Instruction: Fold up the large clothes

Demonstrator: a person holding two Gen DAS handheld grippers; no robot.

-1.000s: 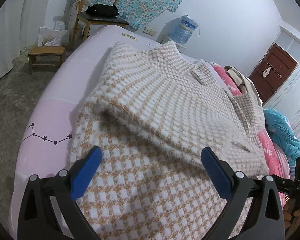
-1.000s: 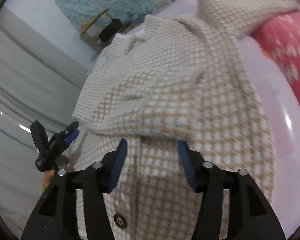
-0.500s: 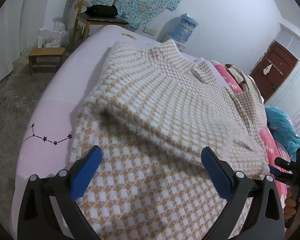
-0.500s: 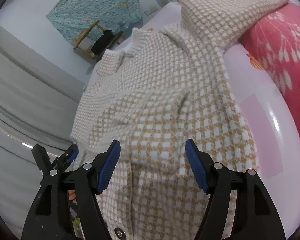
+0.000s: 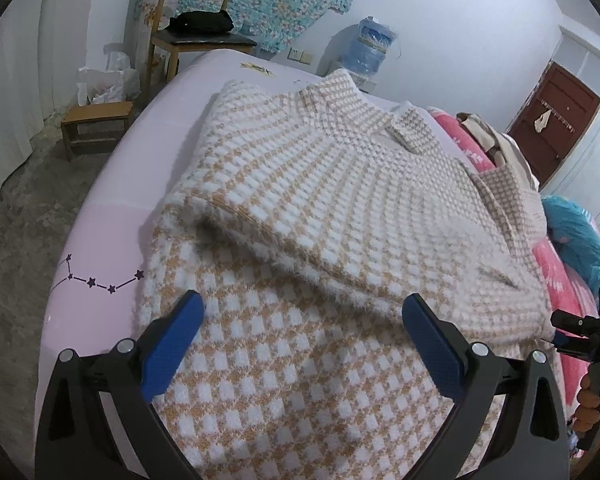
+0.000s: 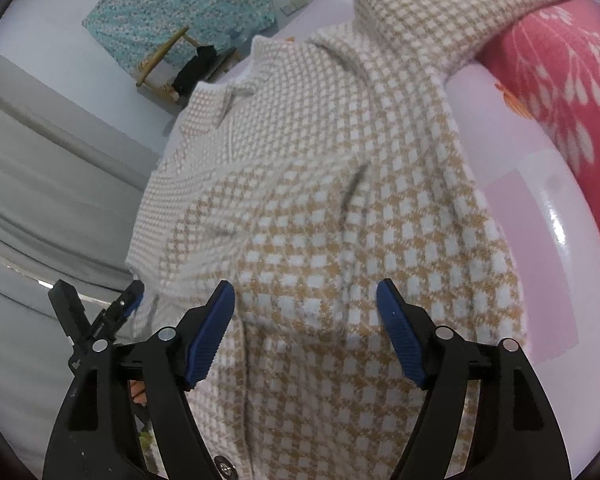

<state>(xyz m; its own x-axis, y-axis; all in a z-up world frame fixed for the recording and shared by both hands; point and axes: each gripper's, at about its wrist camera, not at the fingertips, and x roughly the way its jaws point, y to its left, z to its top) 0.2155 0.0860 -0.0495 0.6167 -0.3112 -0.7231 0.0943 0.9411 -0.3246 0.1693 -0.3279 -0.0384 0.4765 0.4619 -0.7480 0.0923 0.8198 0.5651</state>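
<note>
Scene: a bedroom, where I hold a gripper in each hand over a checked knit cardigan [image 5: 340, 208] spread on a bed [image 5: 112, 184] with a pale pink sheet.

Garment: tan-and-white houndstooth, collar toward the far end of the bed, one side already folded across the body, so a thick doubled edge runs across the cloth just ahead of my left gripper [image 5: 300, 332]. One sleeve trails onto a red floral quilt [image 6: 560, 60] at the bed's side.

Left gripper: jaws spread wide above the lower part of the cardigan, nothing between the blue pads, nothing held.

Right gripper [image 6: 306, 316]: jaws opening at this moment; the checked fabric lies beneath them, but the pads do not press on it. A button [image 6: 225, 470] shows low in that view, marking the front placket.

Handling, as I judge it: a thick, fuzzy, soft knit, heavier than a shirt and with no stiffness. It should sag and stretch if I lift it by one point, though the fuzzy surface should not slip easily in the ribbed pads.

Where to hold: my choice is the hem corners, one per gripper, pinching both layers together where the fold doubles the cloth, so that the lower part comes up evenly toward the collar.

Risk: catching only the top layer would pull the existing fold apart.
</note>
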